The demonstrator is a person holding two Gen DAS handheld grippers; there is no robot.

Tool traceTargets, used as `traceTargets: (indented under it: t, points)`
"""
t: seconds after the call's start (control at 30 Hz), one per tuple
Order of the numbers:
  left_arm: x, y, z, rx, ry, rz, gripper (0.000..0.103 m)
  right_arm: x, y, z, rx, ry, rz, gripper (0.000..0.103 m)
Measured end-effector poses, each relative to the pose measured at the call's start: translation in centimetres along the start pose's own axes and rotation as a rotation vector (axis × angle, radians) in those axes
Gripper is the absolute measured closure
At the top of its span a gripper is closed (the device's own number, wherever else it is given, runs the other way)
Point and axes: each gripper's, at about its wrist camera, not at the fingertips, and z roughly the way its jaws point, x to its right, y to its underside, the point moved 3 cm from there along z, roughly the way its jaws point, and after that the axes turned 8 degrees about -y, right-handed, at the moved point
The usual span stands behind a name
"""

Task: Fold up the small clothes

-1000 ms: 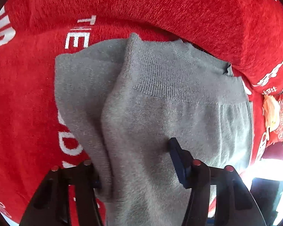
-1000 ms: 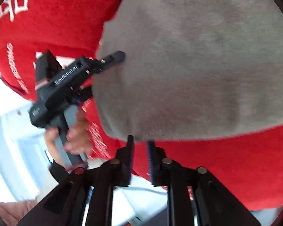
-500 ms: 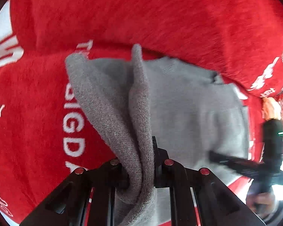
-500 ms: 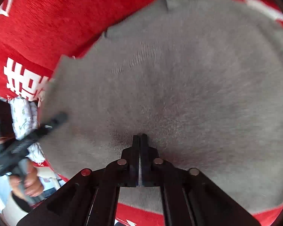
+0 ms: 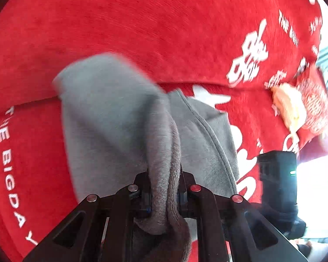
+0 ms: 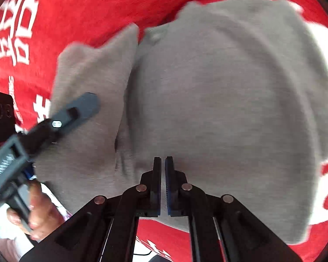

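Left claw [image 5: 164, 187]: clamped on a bunched fold of the grey knit garment [image 5: 120, 131], the cloth squeezed between both fingers and spilling below them.
Right claw [image 6: 163, 174]: fingers nearly together with a thin gap, tips at the garment's near edge; whether cloth is pinched, I cannot tell.
Grey knit garment: spread on the red blanket [image 5: 142, 21], one side lifted and folding over by the left claw.
Red blanket: white lettering, covers the whole surface.
Far right, left view: small pale and red pouch [image 5: 304, 107] on the blanket.

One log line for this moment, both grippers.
left gripper: shut on grey garment | right gripper: shut, over garment, grip unclear | surface: red blanket
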Motion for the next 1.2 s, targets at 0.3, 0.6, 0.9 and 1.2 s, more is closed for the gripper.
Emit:
traceTargets:
  t: [0.3, 0.6, 0.9, 1.2]
  points:
    - [2.9, 0.9, -0.8, 0.048, -0.018, 0.036, 0.029, 4.1, -0.5, -1.6, 0.087, -0.233, 0.186, 0.056]
    - [-4.1, 1.8, -6.7, 0.13, -0.141, -0.108, 0.029, 3.7, -1.3, -1.7, 0.134, -0.317, 0.234, 0.031]
    - [-12.4, 5.2, -1.5, -0.009, -0.359, -0.256, 0.029, -2.6, -5.2, 3.1, -0.028, -0.147, -0.022, 0.029]
    - [-12.2, 6.1, -0.4, -0.023, -0.38, -0.295, 0.029, -9.1, -5.6, 2.3, 0.013, -0.092, -0.274, 0.09]
